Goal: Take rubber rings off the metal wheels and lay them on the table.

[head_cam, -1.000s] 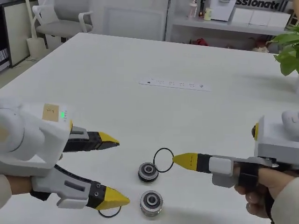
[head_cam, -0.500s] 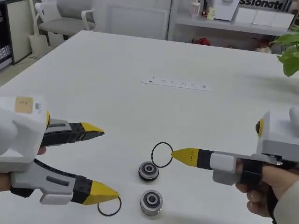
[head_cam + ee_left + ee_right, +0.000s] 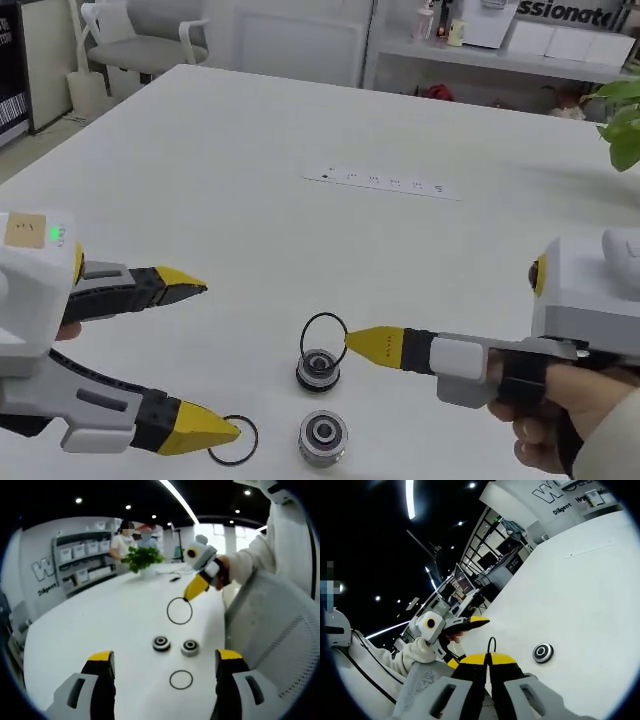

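- The right gripper (image 3: 352, 342) had its jaws closed, pinching a thin black rubber ring (image 3: 323, 334) at its tip, just above a small round metal wheel (image 3: 318, 368).
- The left gripper (image 3: 203, 360) stood wide open and empty. A second black ring (image 3: 232, 440) lay on the white table (image 3: 300, 130) by its lower jaw tip.
- By my judgement, one ring was laid down and one was lifted but not yet set down. The other metal wheel (image 3: 323, 437) looked bare.

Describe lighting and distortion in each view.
Head view: soft, even light, sharp, faint shadows beside the wheels. Left gripper view: fisheye curves the table; ceiling strip glares. Right gripper view: rolled, dark ceiling, bright table, ring edge-on in shut jaws.
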Tool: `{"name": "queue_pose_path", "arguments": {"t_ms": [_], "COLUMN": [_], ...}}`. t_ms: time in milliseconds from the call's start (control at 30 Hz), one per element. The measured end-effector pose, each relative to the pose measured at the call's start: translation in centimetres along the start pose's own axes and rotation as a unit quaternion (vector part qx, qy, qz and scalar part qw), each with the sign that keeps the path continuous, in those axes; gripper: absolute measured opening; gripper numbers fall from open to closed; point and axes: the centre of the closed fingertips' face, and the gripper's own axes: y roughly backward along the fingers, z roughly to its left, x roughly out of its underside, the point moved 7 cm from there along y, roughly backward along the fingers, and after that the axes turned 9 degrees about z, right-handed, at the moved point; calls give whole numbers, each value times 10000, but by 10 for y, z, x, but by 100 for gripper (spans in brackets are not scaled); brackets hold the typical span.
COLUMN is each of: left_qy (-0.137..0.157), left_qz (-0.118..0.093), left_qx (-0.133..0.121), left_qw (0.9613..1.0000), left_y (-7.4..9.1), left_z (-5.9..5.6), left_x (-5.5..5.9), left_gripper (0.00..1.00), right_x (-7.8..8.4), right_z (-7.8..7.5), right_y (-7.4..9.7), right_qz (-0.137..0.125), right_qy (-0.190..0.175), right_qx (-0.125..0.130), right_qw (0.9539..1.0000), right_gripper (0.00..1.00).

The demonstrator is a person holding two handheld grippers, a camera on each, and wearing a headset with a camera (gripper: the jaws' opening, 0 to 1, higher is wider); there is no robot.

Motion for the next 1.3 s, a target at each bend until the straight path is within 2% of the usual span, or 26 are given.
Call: {"name": "queue_pose_path", "arguments": {"t_ms": [333, 567, 700, 833, 1100, 1300], "left_qy": [9, 0, -7, 1, -18, -67], "left_qz": [110, 110, 135, 115, 120, 267], "left_qx": [128, 204, 255, 270, 292, 378], "left_qw": [9999, 9997, 9996, 9996, 9995, 9989], "left_y": [-3, -4, -4, -4, -5, -9], "left_z": [-3, -6, -7, -7, -8, -10], "left_x": [4, 5, 6, 6, 6, 10], "left_gripper": [85, 86, 85, 85, 85, 85], "right_x": [7, 12, 17, 22, 30, 37], "right_z": [3, 5, 4, 3, -3, -7], "right_y": [-12, -24, -33, -38, -51, -65], "right_qz": [323, 556, 672, 861, 1090, 1313], "right_qy": [250, 429, 387, 580, 594, 630], "right_qx": [119, 160, 135, 256, 278, 258], "right_qw": [9991, 9974, 9969, 9943, 9919, 9890], "right_gripper": [0, 0, 0, 0, 0, 0]}}
